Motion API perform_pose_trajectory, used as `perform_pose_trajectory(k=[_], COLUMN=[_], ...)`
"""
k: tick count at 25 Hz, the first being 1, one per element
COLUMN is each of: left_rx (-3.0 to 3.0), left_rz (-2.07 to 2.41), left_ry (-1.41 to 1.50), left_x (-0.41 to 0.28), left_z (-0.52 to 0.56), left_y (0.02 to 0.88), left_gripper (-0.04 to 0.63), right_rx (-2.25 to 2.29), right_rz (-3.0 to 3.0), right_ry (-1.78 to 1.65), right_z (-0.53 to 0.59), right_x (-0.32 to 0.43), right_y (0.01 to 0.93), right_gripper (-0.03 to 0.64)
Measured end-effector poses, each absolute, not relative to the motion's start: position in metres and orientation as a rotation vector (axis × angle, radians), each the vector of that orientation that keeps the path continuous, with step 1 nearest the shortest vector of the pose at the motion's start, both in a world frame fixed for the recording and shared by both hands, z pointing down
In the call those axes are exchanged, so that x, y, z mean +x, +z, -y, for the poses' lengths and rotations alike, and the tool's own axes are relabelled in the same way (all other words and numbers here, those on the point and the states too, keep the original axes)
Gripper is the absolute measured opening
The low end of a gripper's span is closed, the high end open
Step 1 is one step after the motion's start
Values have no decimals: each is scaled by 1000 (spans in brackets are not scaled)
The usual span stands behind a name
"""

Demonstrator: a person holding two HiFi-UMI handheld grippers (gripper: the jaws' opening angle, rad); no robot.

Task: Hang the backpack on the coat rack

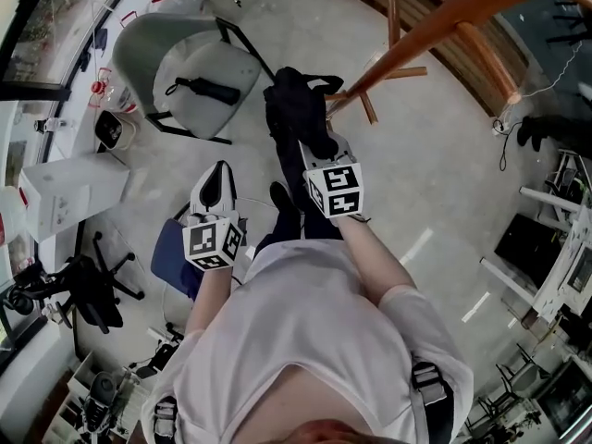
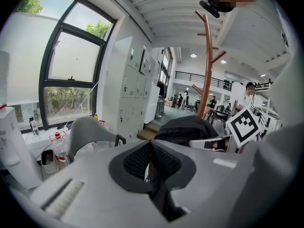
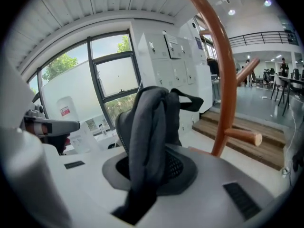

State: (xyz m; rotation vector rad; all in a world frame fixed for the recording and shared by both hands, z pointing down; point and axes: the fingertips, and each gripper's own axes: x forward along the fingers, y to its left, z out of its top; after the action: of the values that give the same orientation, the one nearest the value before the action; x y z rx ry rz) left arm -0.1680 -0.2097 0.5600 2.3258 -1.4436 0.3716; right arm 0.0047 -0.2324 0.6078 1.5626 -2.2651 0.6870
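In the head view the black backpack (image 1: 296,109) hangs bunched from my right gripper (image 1: 316,144), close beside the orange-brown wooden coat rack (image 1: 435,21) and its pegs. The right gripper view shows my right gripper (image 3: 151,163) shut on a fold of the backpack's dark grey fabric (image 3: 149,122), with the rack's pole (image 3: 222,70) and a peg just to the right. My left gripper (image 1: 219,176) is lower left of the backpack, apart from it. Its pads (image 2: 137,159) meet with nothing between them, and the backpack (image 2: 185,128) and the rack (image 2: 208,70) lie ahead.
A grey shell chair (image 1: 185,67) with a black item on its seat stands at the left. A white box (image 1: 69,192) and a black office chair (image 1: 83,289) are further left. White lockers (image 2: 133,84) line the wall. A wooden step (image 3: 247,127) runs behind the rack.
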Motion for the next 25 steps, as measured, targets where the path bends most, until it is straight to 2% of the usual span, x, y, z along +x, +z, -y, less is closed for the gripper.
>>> perform_pose_trajectory(k=[25], left_rx=[2269], left_rz=[1360], left_ry=[505], left_x=[-154], left_z=[186], left_y=[616], left_gripper=[11], right_rx=[1501], right_rz=[2029], right_ry=[972], right_z=[226], right_x=[19], right_y=[753], right_gripper=[69])
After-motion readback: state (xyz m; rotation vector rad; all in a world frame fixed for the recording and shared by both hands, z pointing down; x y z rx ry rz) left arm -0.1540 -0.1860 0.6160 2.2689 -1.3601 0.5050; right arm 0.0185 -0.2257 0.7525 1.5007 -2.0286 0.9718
